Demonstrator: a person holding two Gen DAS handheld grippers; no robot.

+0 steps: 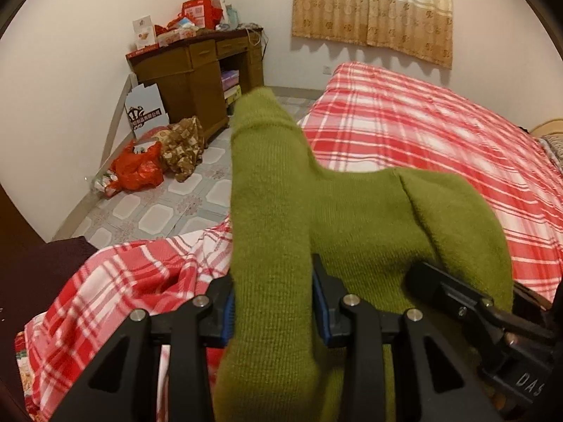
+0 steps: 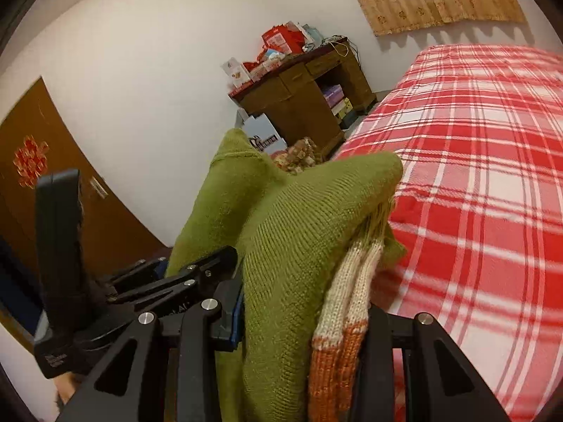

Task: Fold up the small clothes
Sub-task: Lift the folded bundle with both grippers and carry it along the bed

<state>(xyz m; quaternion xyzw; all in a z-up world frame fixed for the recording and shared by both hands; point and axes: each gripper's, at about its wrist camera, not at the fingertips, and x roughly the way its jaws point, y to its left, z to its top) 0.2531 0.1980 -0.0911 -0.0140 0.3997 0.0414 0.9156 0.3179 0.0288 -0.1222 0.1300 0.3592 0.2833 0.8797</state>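
Garment: a green knit sweater (image 1: 352, 218) with cream and orange striped bands, held up off the bed (image 1: 440, 123), which wears a red plaid sheet.
Left gripper (image 1: 272, 313): clamped on a thick fold of the green knit, blue pads pressing both sides; the fabric runs up and away from the jaws as a long sleeve-like tube.
Right gripper (image 2: 302, 313): clamped on a bunched edge of the same sweater, green knit and the striped band together between its jaws.
Spacing: the two grippers sit just beside each other; each shows in the other's view, so the cloth between them is gathered, not stretched.
Position: the sweater hangs in the air near the bed's edge, with the open plaid surface ahead and to the right.
Step in hand: judged as carrying the garment over to the bed, before any fold is laid.
Next move calls for: drawing the grippers apart to pull the knit taut, then lowering it flat onto the sheet so the edges align.
Risk: the thick bunches could slip unevenly, leaving the sweater twisted once it lands.
Background: a cluttered wooden desk (image 1: 197, 70) by the far wall, bags on the tiled floor.
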